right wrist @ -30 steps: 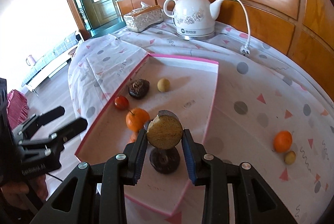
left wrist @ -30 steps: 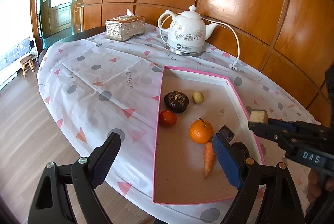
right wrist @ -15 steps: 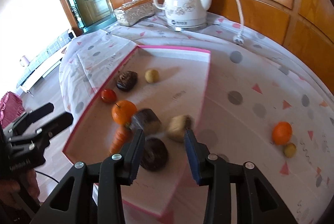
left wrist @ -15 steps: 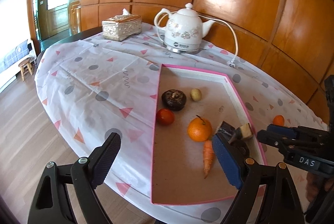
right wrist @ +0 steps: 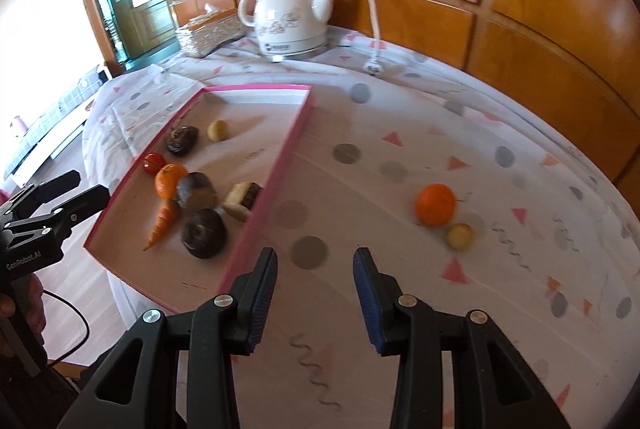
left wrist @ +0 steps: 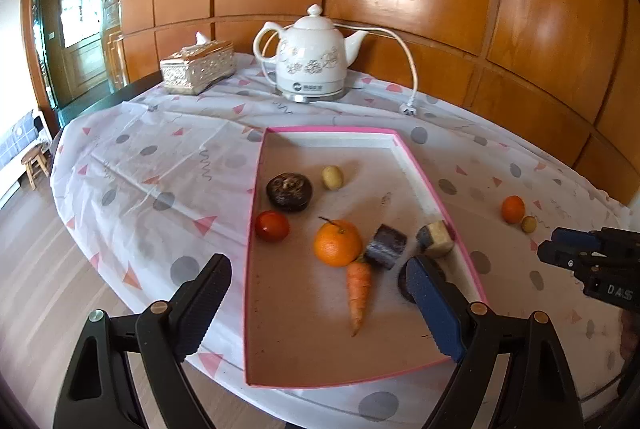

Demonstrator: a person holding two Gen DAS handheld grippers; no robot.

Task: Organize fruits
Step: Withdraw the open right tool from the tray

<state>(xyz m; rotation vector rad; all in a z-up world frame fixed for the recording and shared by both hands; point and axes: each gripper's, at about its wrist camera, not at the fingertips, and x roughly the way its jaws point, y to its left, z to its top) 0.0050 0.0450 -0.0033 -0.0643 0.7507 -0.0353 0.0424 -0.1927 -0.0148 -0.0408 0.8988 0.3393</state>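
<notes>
Two fruits outside pink tray [right wrist: 276, 169]: orange [right wrist: 435, 204] and small yellow fruit [right wrist: 460, 236], touching, on tabletop [right wrist: 400, 133]. Right gripper [right wrist: 315, 285], released and empty, nearer; fruits ahead-right. Left gripper [left wrist: 316, 305] released, over tray.

1. The right hand-held gripper [right wrist: 315, 277] hangs spread and empty above the surface [right wrist: 400, 133].
2. A pink-rimmed tray [right wrist: 280, 165] near the surface's left edge holds several fruits.
3. An orange [right wrist: 435, 204] and a small yellow fruit [right wrist: 460, 236] lie just beside each other outside the tray.
</notes>
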